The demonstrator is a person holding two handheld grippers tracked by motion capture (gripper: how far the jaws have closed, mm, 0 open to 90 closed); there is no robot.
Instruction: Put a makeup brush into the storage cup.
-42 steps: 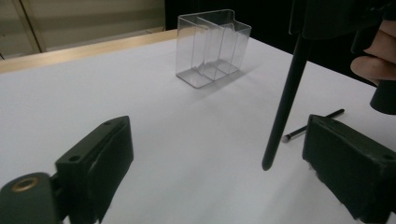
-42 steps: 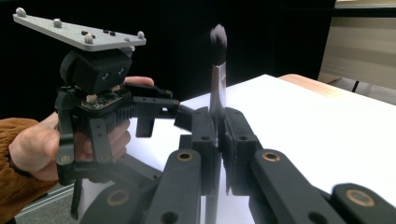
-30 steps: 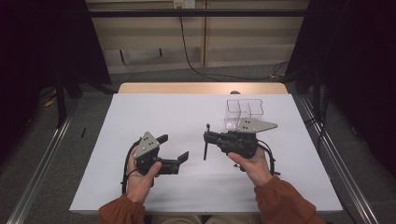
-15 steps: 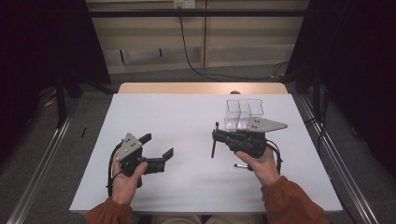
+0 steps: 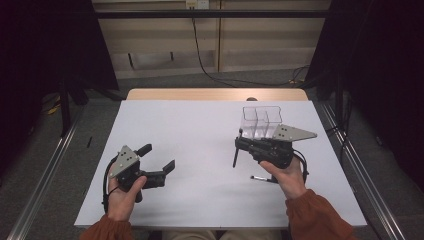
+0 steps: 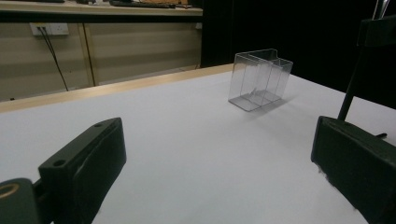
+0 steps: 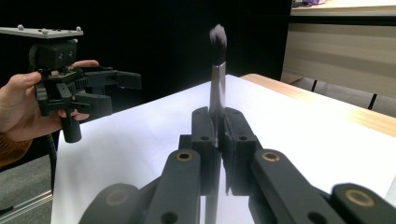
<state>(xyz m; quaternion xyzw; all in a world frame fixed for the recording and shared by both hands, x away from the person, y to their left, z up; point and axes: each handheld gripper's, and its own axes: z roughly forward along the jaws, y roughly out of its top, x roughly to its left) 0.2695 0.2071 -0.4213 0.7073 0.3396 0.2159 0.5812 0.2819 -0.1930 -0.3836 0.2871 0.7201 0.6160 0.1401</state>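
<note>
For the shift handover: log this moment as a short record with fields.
surface: white table
right gripper: jaws shut on a makeup brush, bristles up in the right gripper view
left gripper: jaws open, nothing between them
container: clear plastic organiser with compartments, upright on the far right part of the table, nothing visible in it
other item: small dark stick-like thing lying on the table beside the right hand, too small to identify
contact: brush apart from the organiser

clear box (image 5: pixel 261 121) stands on the table (image 5: pixel 200 125), far right; small pen (image 5: pixel 264 178) lies nearer.
</note>
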